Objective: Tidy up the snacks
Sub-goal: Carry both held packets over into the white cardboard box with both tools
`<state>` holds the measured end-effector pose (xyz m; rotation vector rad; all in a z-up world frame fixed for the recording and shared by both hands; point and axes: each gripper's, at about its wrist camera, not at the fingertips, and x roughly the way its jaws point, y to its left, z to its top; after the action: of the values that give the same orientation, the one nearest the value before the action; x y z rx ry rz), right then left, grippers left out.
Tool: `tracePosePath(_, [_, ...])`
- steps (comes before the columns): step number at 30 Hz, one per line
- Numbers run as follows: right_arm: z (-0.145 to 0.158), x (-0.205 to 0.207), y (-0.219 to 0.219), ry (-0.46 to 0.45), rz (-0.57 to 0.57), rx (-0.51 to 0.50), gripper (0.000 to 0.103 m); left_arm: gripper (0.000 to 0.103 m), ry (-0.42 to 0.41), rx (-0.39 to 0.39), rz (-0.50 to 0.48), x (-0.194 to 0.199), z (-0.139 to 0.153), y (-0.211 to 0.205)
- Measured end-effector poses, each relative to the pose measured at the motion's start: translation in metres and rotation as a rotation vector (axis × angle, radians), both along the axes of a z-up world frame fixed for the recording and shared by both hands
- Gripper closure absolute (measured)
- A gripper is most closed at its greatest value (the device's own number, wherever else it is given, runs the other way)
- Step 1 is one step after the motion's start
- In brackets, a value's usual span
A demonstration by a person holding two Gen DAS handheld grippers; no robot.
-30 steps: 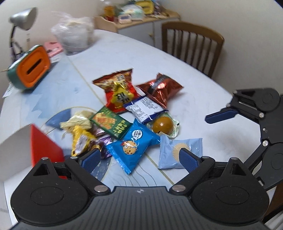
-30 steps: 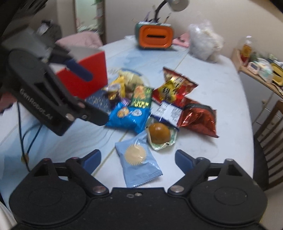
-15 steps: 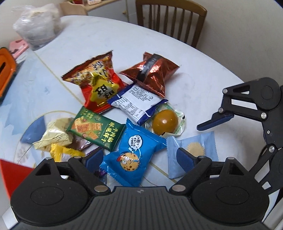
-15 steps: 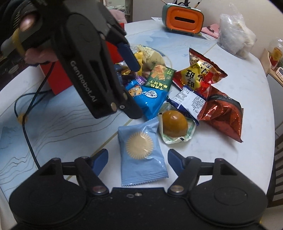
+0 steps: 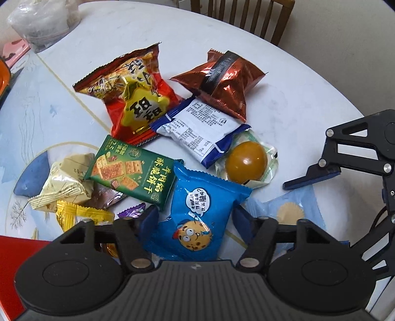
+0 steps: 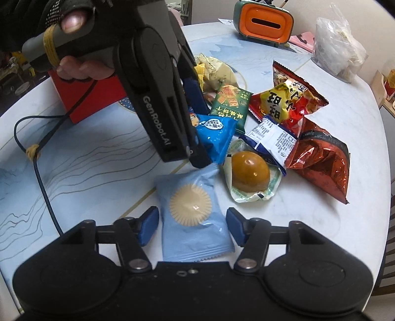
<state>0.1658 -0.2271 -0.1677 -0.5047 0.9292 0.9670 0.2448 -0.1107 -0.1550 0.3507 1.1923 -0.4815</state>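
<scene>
The left gripper [image 5: 195, 217] closes its fingers around the blue cookie packet [image 5: 197, 212] on the bench; the right gripper [image 6: 192, 222] closes astride the pale-blue pastry packet [image 6: 192, 214], its long axis running between them

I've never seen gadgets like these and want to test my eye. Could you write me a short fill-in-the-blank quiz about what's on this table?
1. The left hand-held gripper is closing around the bright blue packet with a cartoon ____ on it.
2. The right hand-held gripper is closing around the ____ blue packet.
3. The brown egg lies beside the ____ foil bag.
4. The tissue box has an ____ front.

Missing words: cookie; pale; dark red; orange
</scene>
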Motion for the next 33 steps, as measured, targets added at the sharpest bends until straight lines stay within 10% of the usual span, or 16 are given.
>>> tracePosePath(10, [0.002,-0.006,0.000,0.002,-0.059,0.001,0.052,0.059,0.010,-0.016,0.138,-0.003,0.004,0.011])
tracePosePath(33, [0.076,-0.035,-0.015,-0.010,-0.347,0.161,0.056,0.059,-0.117,-0.216,0.580,-0.099,0.099,0.062])
